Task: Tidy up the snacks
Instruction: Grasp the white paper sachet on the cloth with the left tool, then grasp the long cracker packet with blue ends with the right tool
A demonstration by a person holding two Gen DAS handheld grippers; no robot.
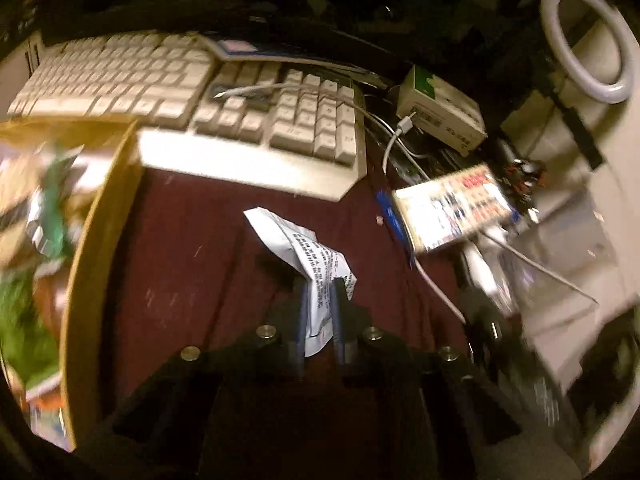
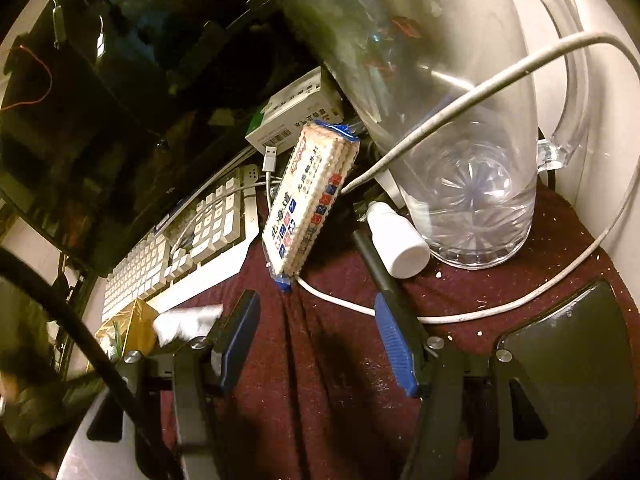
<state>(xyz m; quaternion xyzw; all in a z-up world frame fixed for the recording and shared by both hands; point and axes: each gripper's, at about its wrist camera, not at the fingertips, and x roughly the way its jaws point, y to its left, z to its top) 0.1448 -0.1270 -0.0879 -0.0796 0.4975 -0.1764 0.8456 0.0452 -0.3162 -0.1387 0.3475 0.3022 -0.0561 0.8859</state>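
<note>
While the left gripper pointed steeply down at the maroon cloth, its two dark fingers were pressed together on a white snack packet, pinching the packet's lower end. The packet was thin, crumpled foil or paper with lines of black print; its free upper end curled up and away toward the keyboard. Whether it had lifted clear of the cloth could not be told.

The right gripper was spread wide with nothing between its blue ribbed pads; only bare cloth and a white cable lay in the gap.

Left wrist view: a tan cardboard box stood along the cloth's left edge, filled with blurred green and white wrappers. The cream keyboard ran along the far edge. A cracker pack lay near the right edge, beside a small white carton with a green patch.

Right wrist view: the cracker pack, clear-wrapped with blue crimped ends, stood tilted on end just beyond the open fingers. To its right lay a small white bottle on its side, touching a large clear glass pitcher with a cut-star base. A grey cable crossed in front of the pitcher. Crumbs speckled the coarse, nappy cloth near the right edge.
</note>
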